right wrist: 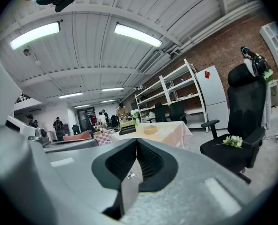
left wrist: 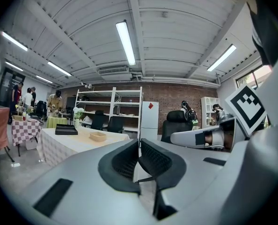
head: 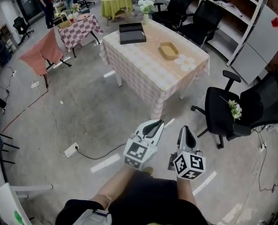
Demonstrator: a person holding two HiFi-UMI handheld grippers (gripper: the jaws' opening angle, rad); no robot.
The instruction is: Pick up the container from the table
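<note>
Left tool (left wrist: 139, 143), right tool (right wrist: 135, 142) — closed, empty

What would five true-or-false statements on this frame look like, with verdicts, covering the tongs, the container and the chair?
1. The left tongs and the right tongs are both shut and empty. True.
2. The tan container sits on the floor. False: it stands on the table, near a flower-shaped mat.
3. A black tray lies on the same table. True.
4. The right tongs touch the container. False: both tongs hang over the floor, well short of the table.
5. White flowers lie on the seat of the black chair. True.
</note>
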